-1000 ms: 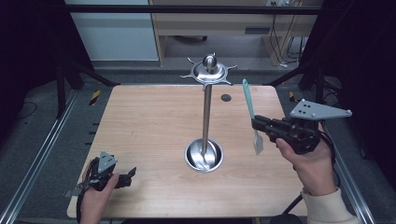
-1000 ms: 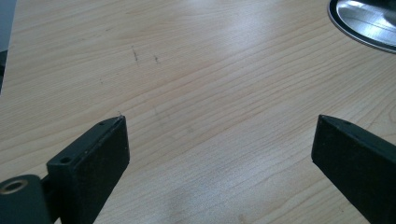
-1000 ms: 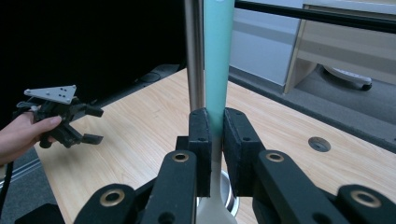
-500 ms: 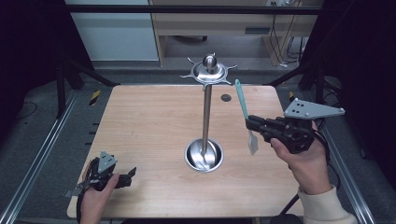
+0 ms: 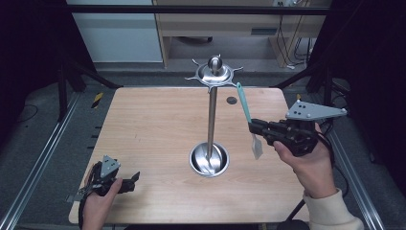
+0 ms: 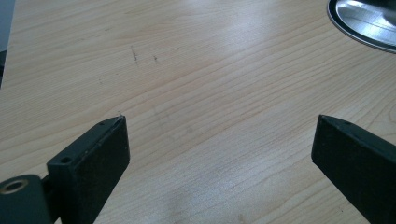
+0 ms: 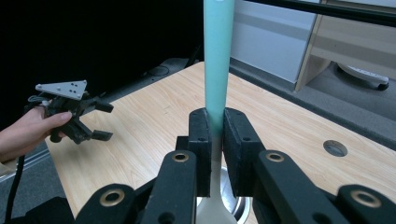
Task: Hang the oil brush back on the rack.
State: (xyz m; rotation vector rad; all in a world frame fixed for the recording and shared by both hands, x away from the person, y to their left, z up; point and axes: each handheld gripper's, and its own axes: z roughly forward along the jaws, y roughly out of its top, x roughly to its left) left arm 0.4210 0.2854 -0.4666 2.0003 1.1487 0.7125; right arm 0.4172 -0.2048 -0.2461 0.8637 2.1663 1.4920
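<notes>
high view: the right gripper (image 5: 253, 128) is off the table (image 5: 143, 129), to the right of the metal stand (image 5: 211, 115), with its jaws clamped on a spatula (image 5: 249, 120). the teal handle points up and back toward the stand's hooked top disc (image 5: 214, 73); the pale blade hangs down, clear of the wood and just right of the round base (image 5: 209, 159). none of the hooks that can be made out carries anything. the left gripper (image 5: 131, 178) rests low at the near left corner, well apart from the stand.

left gripper view: its jaws stand wide apart over bare wood, holding nothing; an edge of the stand's base sits at the top right.

right gripper view: the jaws pinch the spatula (image 7: 217, 60) where the teal handle meets the pale neck, handle rising straight up between them. the left gripper (image 7: 95, 122) shows farther off, spread and idle.

judging by this, the pick-up is done and the carry is under way. what seems left is bringing the handle end up to a hook on the disc, hanging it, and letting go.
</notes>
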